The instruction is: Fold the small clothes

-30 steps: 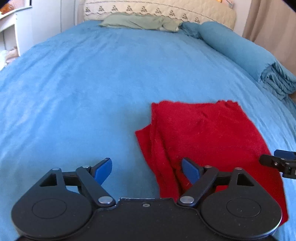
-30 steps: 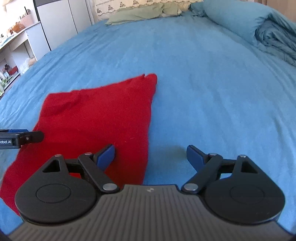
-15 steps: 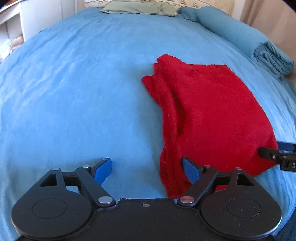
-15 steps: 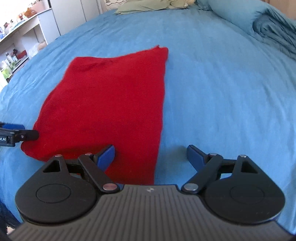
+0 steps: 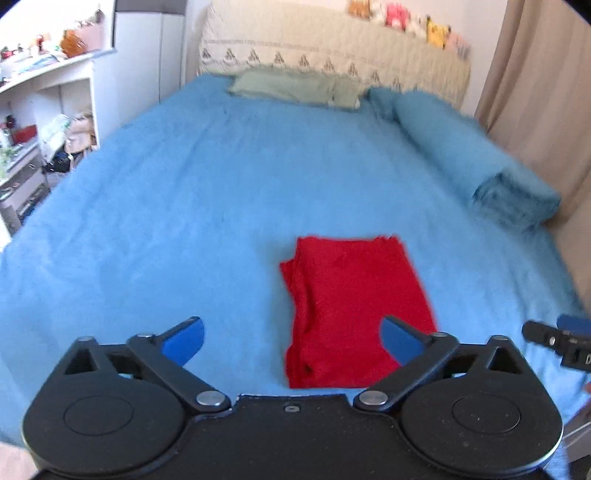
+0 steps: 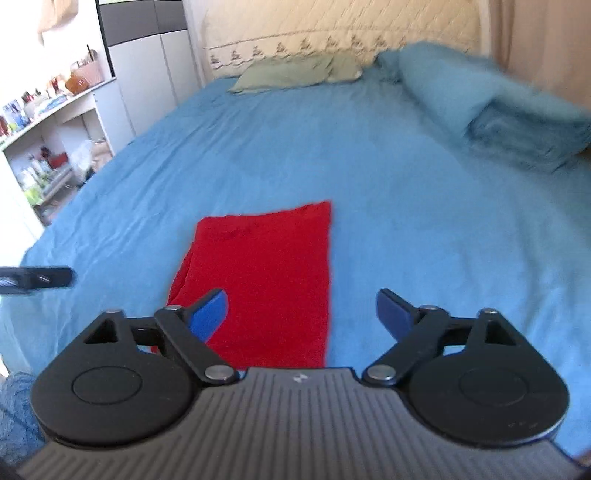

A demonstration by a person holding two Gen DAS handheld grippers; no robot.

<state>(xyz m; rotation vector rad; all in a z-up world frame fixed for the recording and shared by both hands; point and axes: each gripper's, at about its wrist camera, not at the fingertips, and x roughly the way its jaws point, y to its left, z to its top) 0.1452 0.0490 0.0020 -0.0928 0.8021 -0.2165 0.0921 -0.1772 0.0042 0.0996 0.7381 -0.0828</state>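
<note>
Red folded cloth [image 5: 354, 306] lies flat on the blue bed [image 5: 184, 206], long axis running away from me, just ahead between my wide-open, empty left gripper [image 5: 291, 338] and right gripper [image 6: 301, 314], neither clearly nearer.

A folded red garment [image 6: 266, 280] lies flat on a blue bedspread [image 6: 424, 229], its right edge straight and layered folds showing along its left side. In the near foreground, the right gripper [image 6: 301, 314] hangs above the cloth with blue-tipped fingers [image 6: 210, 314] spread wide, holding nothing. The left gripper [image 6: 40, 278] pokes in at the left edge. Far off, a green pillow [image 6: 295, 74] and a rolled blue duvet [image 6: 498, 110] rest near the headboard [image 6: 351, 33].
</note>
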